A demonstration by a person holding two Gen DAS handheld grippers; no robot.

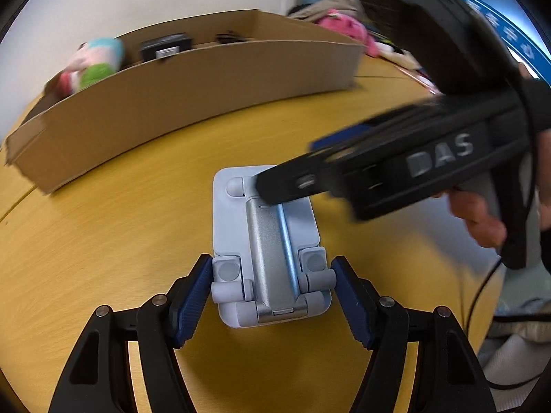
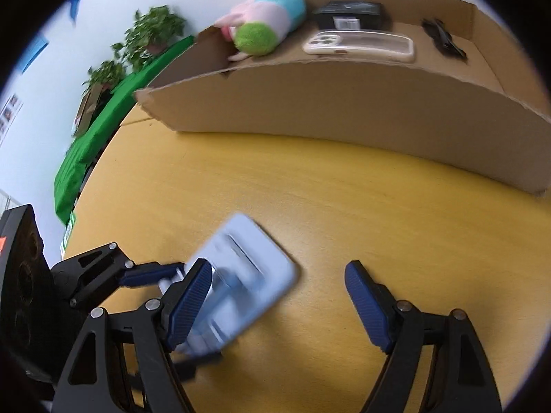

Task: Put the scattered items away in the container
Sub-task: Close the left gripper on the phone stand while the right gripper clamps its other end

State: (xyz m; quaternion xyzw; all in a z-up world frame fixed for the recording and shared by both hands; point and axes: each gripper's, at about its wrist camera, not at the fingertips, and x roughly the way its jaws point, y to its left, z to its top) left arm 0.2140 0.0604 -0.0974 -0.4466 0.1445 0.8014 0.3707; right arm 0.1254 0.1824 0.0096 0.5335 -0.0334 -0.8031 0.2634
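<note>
Phone stand (image 1: 272,251), pale blue with a silver metal arm folded flat, lies on our yellow wooden bench (image 1: 103,241) in front of the cardboard box (image 1: 193,93). Our left claw (image 1: 272,296) straddles its near end with both blue pads just beside the stand's sides; from the left wrist view we cannot tell whether they press on it or stand a hair apart. Our right claw (image 2: 279,299) is spread wide and holds nothing; its left finger (image 2: 189,303) overlaps the stand (image 2: 241,285), which is blurred in that view, and the right finger is over bare bench. In the left wrist view one black finger of the right claw (image 1: 292,182) lies across the stand's far end. Inside the box (image 2: 344,103) we see a plush toy (image 2: 265,20), a clear phone case (image 2: 358,46), a small black box (image 2: 351,12) and a black clip-like item (image 2: 444,39)
</note>
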